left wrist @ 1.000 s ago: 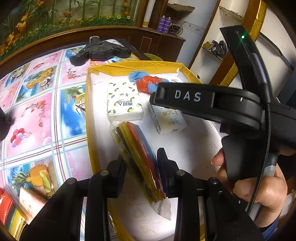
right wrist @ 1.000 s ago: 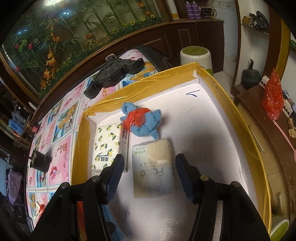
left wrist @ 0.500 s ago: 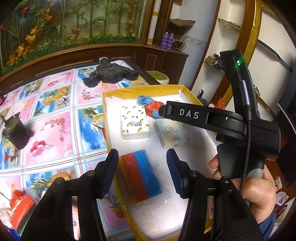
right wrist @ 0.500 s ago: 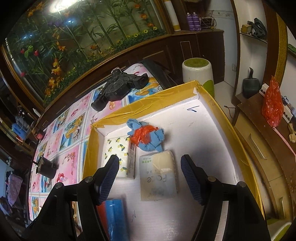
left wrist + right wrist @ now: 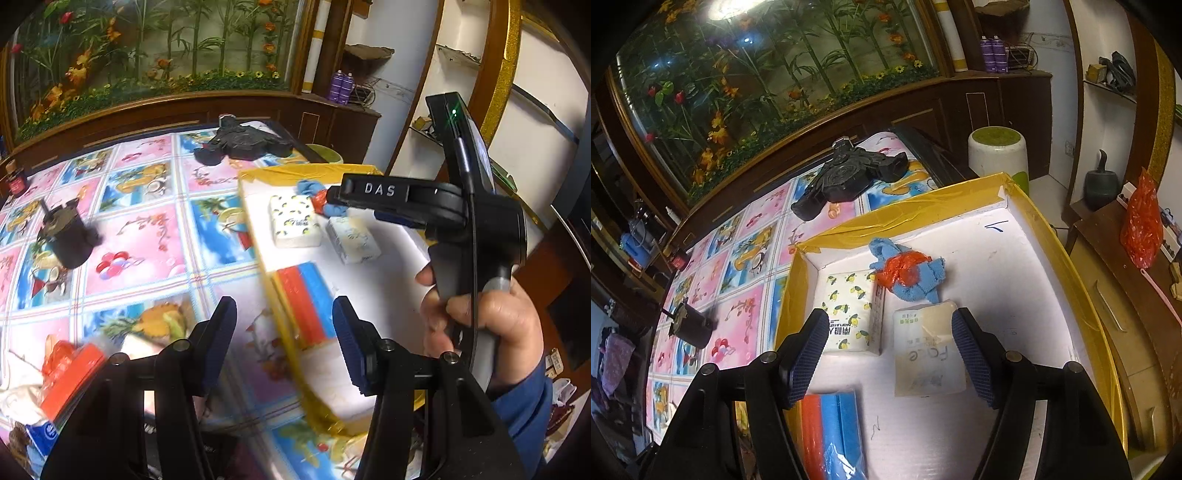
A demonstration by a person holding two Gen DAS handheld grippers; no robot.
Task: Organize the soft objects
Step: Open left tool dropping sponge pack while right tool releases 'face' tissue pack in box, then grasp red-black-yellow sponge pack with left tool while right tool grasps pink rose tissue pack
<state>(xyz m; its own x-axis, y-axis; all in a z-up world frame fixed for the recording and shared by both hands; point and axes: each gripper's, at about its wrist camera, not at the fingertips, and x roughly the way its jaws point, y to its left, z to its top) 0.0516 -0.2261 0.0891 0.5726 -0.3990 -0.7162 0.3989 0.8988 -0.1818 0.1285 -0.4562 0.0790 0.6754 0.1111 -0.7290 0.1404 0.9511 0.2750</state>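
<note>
A white tray with a yellow rim (image 5: 255, 177) (image 5: 1027, 206) holds a lemon-print tissue pack (image 5: 293, 221) (image 5: 849, 310), a plain tissue pack (image 5: 352, 240) (image 5: 929, 354), a blue and red cloth (image 5: 314, 192) (image 5: 908, 275) and a bagged pack of red and blue cloths (image 5: 304, 301) (image 5: 834, 435). My left gripper (image 5: 284, 336) is open and empty, above the tray's left rim. My right gripper (image 5: 890, 354) is open and empty over the tissue packs. More soft items, an orange pack (image 5: 70, 373) among them, lie on the table at lower left.
The table has a colourful patterned cloth (image 5: 140, 236). A black cup-like object (image 5: 68, 236) (image 5: 689, 325) and a black star-shaped stand (image 5: 243, 144) (image 5: 849, 177) sit on it. A green-topped stool (image 5: 997, 155) stands beyond the tray.
My left gripper let go of the bagged cloth pack, which now lies in the tray, then drew back and swung left. My right gripper rose a little.
</note>
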